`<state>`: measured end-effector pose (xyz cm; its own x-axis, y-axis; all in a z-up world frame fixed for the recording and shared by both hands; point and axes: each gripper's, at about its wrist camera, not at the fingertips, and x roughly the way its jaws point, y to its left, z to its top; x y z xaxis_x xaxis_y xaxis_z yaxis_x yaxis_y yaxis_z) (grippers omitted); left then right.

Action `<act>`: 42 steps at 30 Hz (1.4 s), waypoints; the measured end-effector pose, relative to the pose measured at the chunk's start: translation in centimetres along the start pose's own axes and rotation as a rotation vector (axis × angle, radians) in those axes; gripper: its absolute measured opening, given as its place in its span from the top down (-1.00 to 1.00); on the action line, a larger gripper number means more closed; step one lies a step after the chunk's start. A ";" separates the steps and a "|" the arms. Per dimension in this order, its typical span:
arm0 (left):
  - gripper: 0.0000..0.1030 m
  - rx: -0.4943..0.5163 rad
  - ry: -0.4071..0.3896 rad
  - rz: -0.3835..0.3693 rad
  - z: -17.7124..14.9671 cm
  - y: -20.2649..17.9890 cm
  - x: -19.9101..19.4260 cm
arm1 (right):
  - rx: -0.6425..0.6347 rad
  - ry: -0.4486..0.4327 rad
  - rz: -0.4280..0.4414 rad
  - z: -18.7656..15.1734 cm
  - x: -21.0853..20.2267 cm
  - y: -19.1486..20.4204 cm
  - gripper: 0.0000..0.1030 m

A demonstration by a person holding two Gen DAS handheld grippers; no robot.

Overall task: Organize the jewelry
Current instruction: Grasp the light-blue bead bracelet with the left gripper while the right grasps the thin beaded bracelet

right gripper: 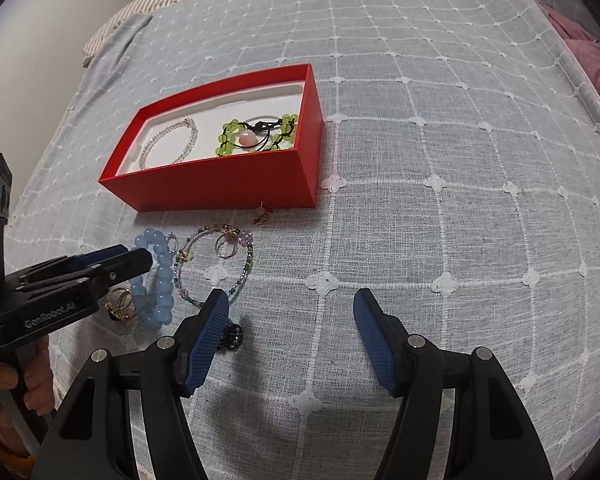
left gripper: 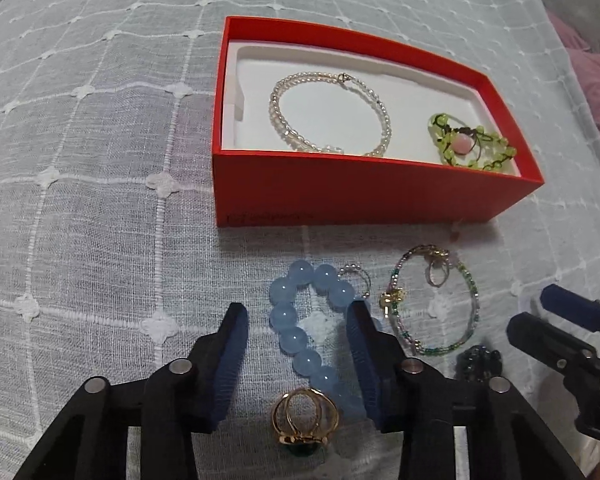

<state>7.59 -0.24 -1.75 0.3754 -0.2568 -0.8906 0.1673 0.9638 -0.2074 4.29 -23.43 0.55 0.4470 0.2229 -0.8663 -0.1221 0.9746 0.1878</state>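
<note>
A red box (left gripper: 340, 196) (right gripper: 228, 184) with a white liner holds a pearl bracelet (left gripper: 276, 116) (right gripper: 188, 136) and a green bead bracelet (left gripper: 476, 144) (right gripper: 256, 134). On the cloth in front lie a blue bead bracelet (left gripper: 288, 320) (right gripper: 162, 276), a gold ring (left gripper: 304, 416) (right gripper: 120, 302), a thin multicoloured bead bracelet (left gripper: 468, 320) (right gripper: 220, 268), small rings (left gripper: 436, 270) and a dark bead piece (left gripper: 480, 362) (right gripper: 232, 334). My left gripper (left gripper: 300, 312) (right gripper: 136, 258) is open around the blue bracelet. My right gripper (right gripper: 290, 300) (left gripper: 540, 312) is open and empty over bare cloth.
A grey checked cloth (right gripper: 460, 160) covers the bed. A small gold charm (right gripper: 262, 214) lies by the box's front wall. Pink fabric (left gripper: 596, 80) lies at the far right edge. A striped pillow (right gripper: 140, 8) is at the back.
</note>
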 end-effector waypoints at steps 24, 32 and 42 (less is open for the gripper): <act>0.83 -0.002 -0.087 -0.002 -0.6 0.8 -2.5 | -0.011 -0.006 0.028 0.5 1.5 1.7 -0.31; 0.83 -0.010 -0.059 0.004 -1.1 1.5 -2.0 | -0.104 -0.025 -0.021 0.4 2.8 4.0 0.23; 0.83 -0.007 -0.054 -0.001 -0.9 1.0 -1.9 | -0.155 -0.030 -0.030 0.4 3.1 4.3 0.94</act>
<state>6.21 1.27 -0.65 0.4243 -0.2611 -0.8670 0.1613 0.9640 -0.2114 5.53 -18.56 -1.11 0.4784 0.1966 -0.8559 -0.2424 0.9663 0.0865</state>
